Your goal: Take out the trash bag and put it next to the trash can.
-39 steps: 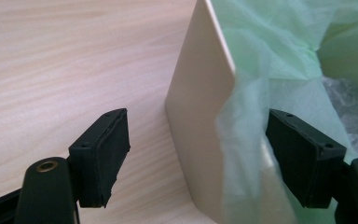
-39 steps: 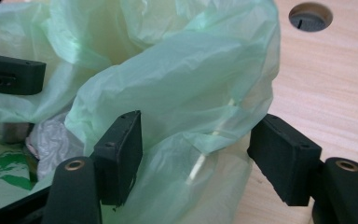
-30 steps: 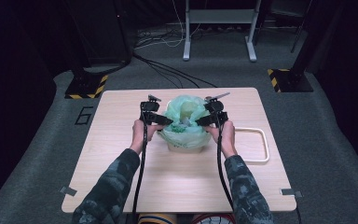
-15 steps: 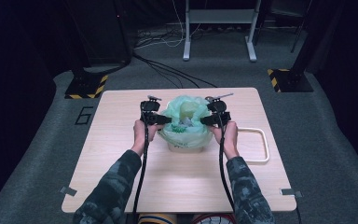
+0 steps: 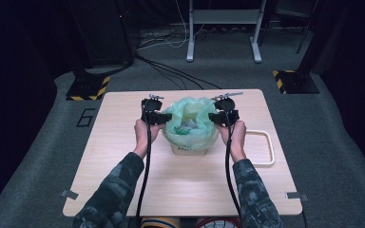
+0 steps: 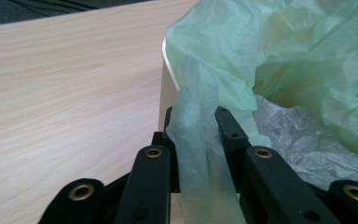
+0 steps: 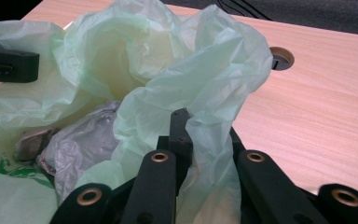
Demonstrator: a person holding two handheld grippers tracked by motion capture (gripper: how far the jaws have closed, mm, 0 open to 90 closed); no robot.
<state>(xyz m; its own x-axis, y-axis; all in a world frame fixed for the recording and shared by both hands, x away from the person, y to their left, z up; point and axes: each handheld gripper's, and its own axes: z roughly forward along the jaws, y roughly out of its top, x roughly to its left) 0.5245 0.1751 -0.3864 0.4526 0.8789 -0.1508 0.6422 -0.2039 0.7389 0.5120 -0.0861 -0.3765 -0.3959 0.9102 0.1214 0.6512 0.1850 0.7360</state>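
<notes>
Light wood table (image 5: 123,190) in dark room, grey carpet around.

Near: left gripper (image 6: 196,135) and right gripper (image 7: 205,135) jaws just closing, each now pinching fold of green bag (image 5: 190,124) rim.

Bag lines cream bin (image 5: 188,149) at table centre.

Risks: thin film may tear or slip under uneven pull; bin could tip, spilling grey wrapper (image 7: 81,137).

White tray (image 5: 260,148) close right; open room left, front; far edge near.

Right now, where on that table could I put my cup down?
The near half of the table between the sleeves is bare, as is the left edge. The middle is crowded: the bin, its green bag, both grippers. A white frame takes the right.
</notes>
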